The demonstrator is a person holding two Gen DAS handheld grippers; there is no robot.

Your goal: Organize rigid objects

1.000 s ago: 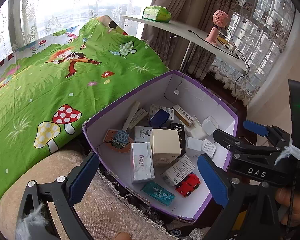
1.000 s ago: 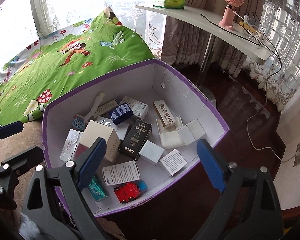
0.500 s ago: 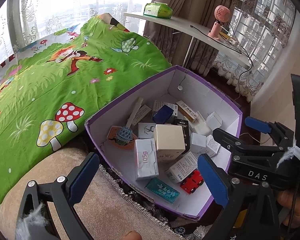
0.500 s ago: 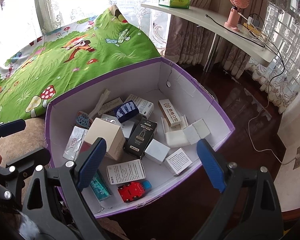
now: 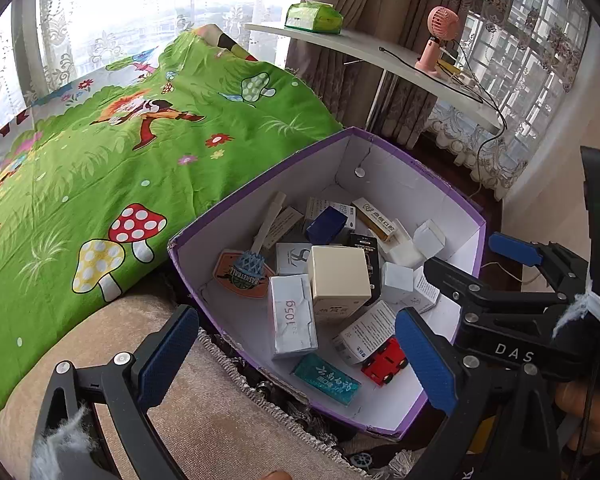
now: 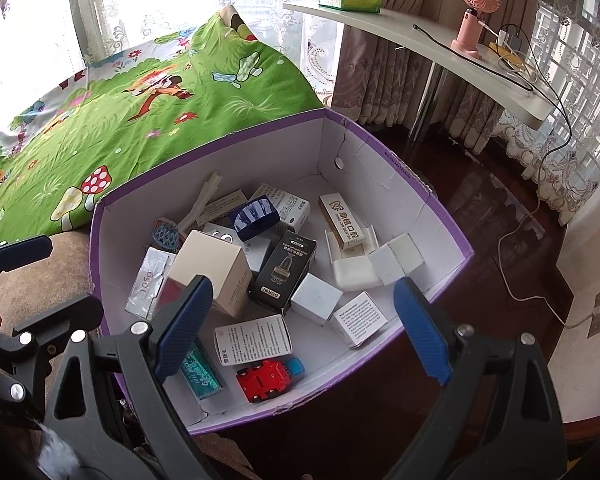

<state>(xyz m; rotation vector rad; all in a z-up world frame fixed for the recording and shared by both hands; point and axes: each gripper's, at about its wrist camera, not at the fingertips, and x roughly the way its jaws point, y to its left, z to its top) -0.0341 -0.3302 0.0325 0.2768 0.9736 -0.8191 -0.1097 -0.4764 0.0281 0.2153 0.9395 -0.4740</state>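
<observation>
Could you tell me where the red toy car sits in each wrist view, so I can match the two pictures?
Left wrist: the red toy car lies near the box's near right corner, just left of the gripper's right finger.
Right wrist: the red toy car lies at the box's near wall, low and centre-left.
Shared landmark: the teal packet lies just left of it in both.

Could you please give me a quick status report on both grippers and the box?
Left gripper open, empty. Right gripper open, empty, above the purple box. Box full of small cartons, red toy car nearest. Nothing blocking.
</observation>
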